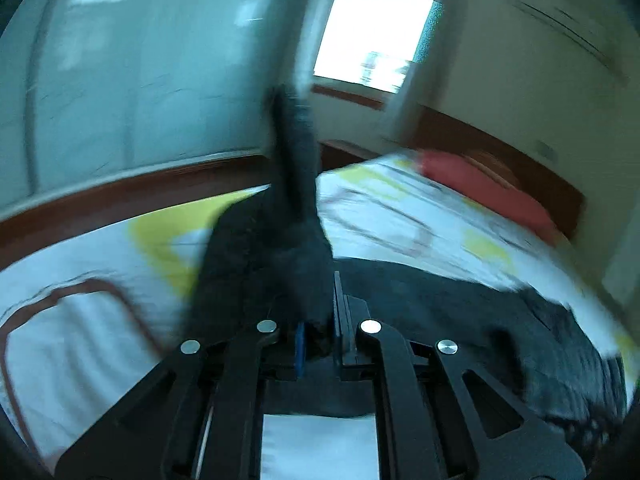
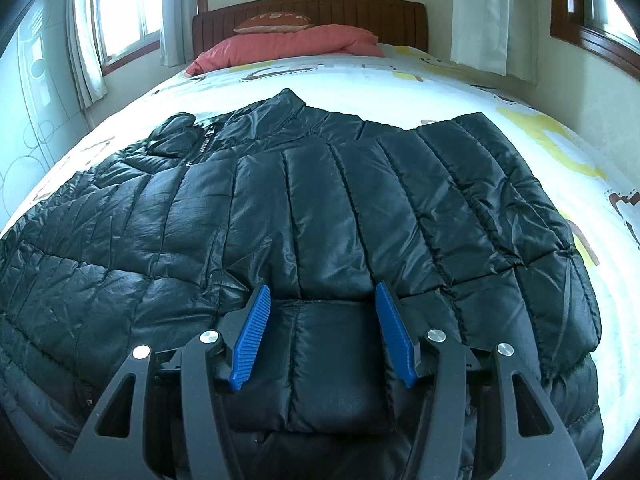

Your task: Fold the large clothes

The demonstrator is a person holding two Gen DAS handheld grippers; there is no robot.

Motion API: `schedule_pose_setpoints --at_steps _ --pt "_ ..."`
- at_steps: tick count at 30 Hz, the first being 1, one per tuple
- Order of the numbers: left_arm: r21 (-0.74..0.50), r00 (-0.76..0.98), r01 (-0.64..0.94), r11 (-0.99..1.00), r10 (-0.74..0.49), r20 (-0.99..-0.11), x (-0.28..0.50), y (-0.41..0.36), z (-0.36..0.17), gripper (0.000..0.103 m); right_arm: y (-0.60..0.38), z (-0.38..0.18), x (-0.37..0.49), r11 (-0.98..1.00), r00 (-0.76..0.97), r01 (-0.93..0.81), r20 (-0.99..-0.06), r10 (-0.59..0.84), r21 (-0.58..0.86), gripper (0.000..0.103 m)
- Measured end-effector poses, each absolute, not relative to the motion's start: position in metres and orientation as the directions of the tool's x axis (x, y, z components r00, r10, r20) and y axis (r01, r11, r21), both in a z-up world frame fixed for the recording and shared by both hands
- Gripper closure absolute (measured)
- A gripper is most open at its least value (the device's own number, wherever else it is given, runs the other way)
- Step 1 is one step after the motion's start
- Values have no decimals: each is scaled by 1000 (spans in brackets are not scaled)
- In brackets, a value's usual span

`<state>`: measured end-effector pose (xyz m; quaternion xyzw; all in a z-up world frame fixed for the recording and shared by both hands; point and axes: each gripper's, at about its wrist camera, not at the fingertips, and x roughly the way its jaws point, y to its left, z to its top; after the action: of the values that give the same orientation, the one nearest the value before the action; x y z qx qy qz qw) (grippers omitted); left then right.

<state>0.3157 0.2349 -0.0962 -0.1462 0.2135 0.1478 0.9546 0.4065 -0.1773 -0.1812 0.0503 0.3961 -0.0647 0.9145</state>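
A black quilted jacket [image 2: 320,184] lies spread across the bed, collar toward the headboard. My right gripper [image 2: 326,336] rests low at its near hem; the blue pads [image 2: 252,336] stand half apart with a puffy panel of the jacket filling the gap between them. In the blurred left wrist view, my left gripper [image 1: 320,320] is shut on a bunch of the jacket's fabric [image 1: 272,248]. That fabric rises in a dark strip above the bed, while more of the jacket trails off to the right.
The bed has a white sheet [image 2: 360,80] with yellow and brown patterns, a red pillow [image 2: 288,48] and a brown headboard [image 2: 320,12]. Windows with curtains [image 2: 484,16] flank the bed. A pale wardrobe door [image 1: 140,80] stands behind the bed's wooden edge.
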Motion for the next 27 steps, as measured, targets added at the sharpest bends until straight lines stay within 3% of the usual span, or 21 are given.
schedule_pose_setpoints --at_steps 6,16,21,24,27 --pt "-84 879 -108 991 55 -474 365 109 -94 94 -180 -180 407 986 681 162 -729 -76 48 48" --pt "72 809 121 990 -56 -585 387 -31 -142 93 -179 -180 406 985 685 165 -725 -73 57 48" --pt "138 784 175 975 -53 -619 380 -57 -153 73 -179 -180 406 984 685 166 -725 -72 60 48" --pt "125 796 189 974 -78 -600 370 -62 -146 52 -179 -180 406 984 685 166 -726 -68 65 48" --pt "76 798 196 978 -114 -592 356 -53 -135 49 -180 -179 406 984 678 168 -732 -73 57 47"
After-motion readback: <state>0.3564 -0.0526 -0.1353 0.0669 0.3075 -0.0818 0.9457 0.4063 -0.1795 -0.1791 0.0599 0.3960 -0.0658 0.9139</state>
